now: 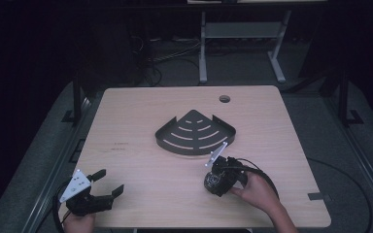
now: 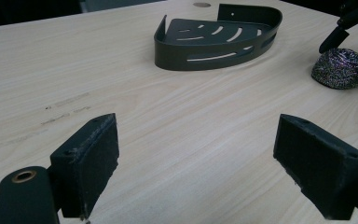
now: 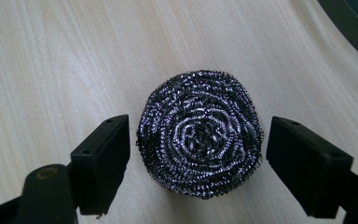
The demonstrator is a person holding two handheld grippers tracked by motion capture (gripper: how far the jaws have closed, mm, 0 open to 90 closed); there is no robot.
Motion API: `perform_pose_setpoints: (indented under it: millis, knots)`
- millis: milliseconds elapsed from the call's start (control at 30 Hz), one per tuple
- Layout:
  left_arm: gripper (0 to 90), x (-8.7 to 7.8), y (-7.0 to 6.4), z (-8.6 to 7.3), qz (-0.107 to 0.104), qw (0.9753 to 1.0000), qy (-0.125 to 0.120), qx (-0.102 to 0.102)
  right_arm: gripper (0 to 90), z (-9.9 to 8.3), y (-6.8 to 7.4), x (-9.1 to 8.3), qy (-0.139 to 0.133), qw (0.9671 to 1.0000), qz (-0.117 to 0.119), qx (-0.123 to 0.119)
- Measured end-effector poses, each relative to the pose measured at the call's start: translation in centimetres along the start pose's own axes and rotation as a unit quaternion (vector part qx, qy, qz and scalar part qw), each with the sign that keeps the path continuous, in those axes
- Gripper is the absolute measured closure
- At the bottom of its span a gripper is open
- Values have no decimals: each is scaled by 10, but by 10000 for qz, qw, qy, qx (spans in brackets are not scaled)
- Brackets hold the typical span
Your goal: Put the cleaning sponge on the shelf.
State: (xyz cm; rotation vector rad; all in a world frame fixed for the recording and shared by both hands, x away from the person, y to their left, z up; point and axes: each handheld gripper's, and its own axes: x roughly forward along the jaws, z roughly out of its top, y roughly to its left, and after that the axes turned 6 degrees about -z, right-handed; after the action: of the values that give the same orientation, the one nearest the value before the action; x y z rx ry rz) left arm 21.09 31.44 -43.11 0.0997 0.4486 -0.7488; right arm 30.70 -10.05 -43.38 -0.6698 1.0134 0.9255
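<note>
right gripper poised over the scourer

the right gripper [image 3: 198,154] points down at the table [image 1: 141,160], its jaws spread wide with the scourer [image 3: 199,135] sitting between them. in the right gripper view the left pad looks to be just at the scourer's edge and the right pad stands a little clear of it; nothing is clamped. the scourer is a round coil of steel wire, lying flat on the wood, its spiral facing the camera. in the high view the right gripper [image 1: 219,177] sits at about 5 o'clock on the table, held by the right hand [image 1: 257,191], which comes in from the bottom edge.

just beyond it, toward 12 o'clock and near the table's middle, lies the rack [image 1: 195,133], a dark quarter-round metal shelf with curved slots in its floor and a low wall. in the left gripper view the scourer [image 2: 339,67] lies near the rack [image 2: 214,39] but apart from it, at its 4 o'clock.

the left gripper [image 1: 106,187] rests at about 7 o'clock on the table, well apart from the scourer and rack. its jaws are wide apart and hold nothing; the left gripper view shows bare wood between them.

a round hole [image 1: 224,98] is cut in the table at about 1 o'clock, past the rack.
</note>
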Motion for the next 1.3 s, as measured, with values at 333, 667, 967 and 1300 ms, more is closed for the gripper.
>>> perform_pose_setpoints:
  millis: [333, 667, 967, 1300]
  knots:
    - [134, 0, 0, 0, -20, 10000, 0, 14, 270, 4, 1, 6, 142, 9999, -57, -73]
    - [134, 0, 0, 0, -6, 10000, -3, 10, 323, 5, 2, 6, 160, 9998, -26, -131]
    - [134, -1, 0, 0, 6, 10000, -1, 1, 341, 5, 2, 4, 121, 9997, 4, -202]
    - [133, -1, 0, 0, 24, 10000, -19, -16, 344, 6, -7, -8, -88, 9998, 146, -109]
